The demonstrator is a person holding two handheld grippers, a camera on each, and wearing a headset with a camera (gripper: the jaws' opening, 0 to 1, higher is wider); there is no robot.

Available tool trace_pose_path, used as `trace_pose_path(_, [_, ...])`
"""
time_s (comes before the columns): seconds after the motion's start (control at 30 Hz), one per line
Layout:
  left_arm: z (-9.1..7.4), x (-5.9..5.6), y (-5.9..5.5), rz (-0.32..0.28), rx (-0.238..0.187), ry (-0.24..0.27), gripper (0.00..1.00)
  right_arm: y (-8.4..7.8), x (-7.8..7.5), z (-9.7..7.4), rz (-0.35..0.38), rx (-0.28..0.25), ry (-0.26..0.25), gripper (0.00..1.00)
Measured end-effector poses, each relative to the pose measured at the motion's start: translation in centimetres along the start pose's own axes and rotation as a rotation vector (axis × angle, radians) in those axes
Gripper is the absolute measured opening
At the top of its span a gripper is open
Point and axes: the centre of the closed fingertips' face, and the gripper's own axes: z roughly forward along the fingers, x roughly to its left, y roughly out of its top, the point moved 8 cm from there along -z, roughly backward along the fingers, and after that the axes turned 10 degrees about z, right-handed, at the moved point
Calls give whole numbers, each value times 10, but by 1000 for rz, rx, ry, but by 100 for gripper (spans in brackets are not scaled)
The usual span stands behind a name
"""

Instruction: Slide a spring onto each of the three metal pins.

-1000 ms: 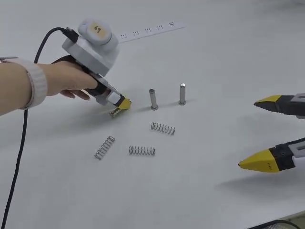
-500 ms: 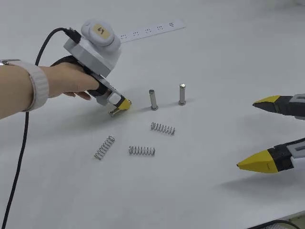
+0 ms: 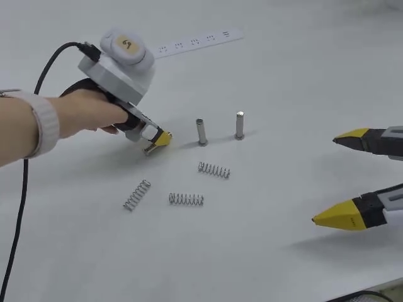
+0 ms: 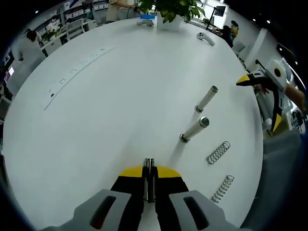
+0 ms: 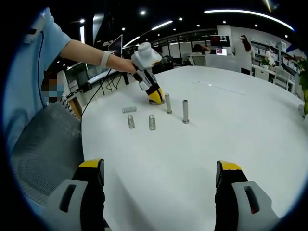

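Observation:
My left gripper [image 3: 157,141] is shut on a metal pin [image 4: 149,174], its tip down at the white table [image 3: 283,75], left of two upright pins [image 3: 201,132] [image 3: 239,125]. From the left gripper view those pins [image 4: 194,130] [image 4: 207,98] stand ahead to the right. Three springs lie flat in front of them: one [image 3: 214,170] near the pins, one [image 3: 186,199] in the middle, one [image 3: 137,194] further left. My right gripper [image 3: 323,180] hovers open at the right, well away from everything. In its own view the right gripper [image 5: 160,167] has wide-apart jaws, with pins [image 5: 168,103] and springs [image 5: 152,121] beyond.
A white power strip [image 3: 195,39] lies at the back of the table. A black cable [image 3: 25,189] trails from the left gripper down the left side. A potted plant [image 4: 171,7] stands at the table's far end. A grey chair [image 5: 45,144] is beside the table.
The left gripper's body has leaned slightly to the left while its tip stays at the same spot with the pin. The right gripper has hardly moved.

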Motion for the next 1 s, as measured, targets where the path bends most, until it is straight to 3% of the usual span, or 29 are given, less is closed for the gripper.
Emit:
trace_pose_path(0.33, [-9,2,1,-9,-35,15,0,1,3,3,-1,-1,9,95])
trace_pose_path(0.73, [-23,-3,1,-14,-81,37,0,2,6,3,-8,2,15,95])
trace_pose_path(1.0, [-33,-7,-1,-39,-133,61,0,3,7,3,-12,4,18,95])
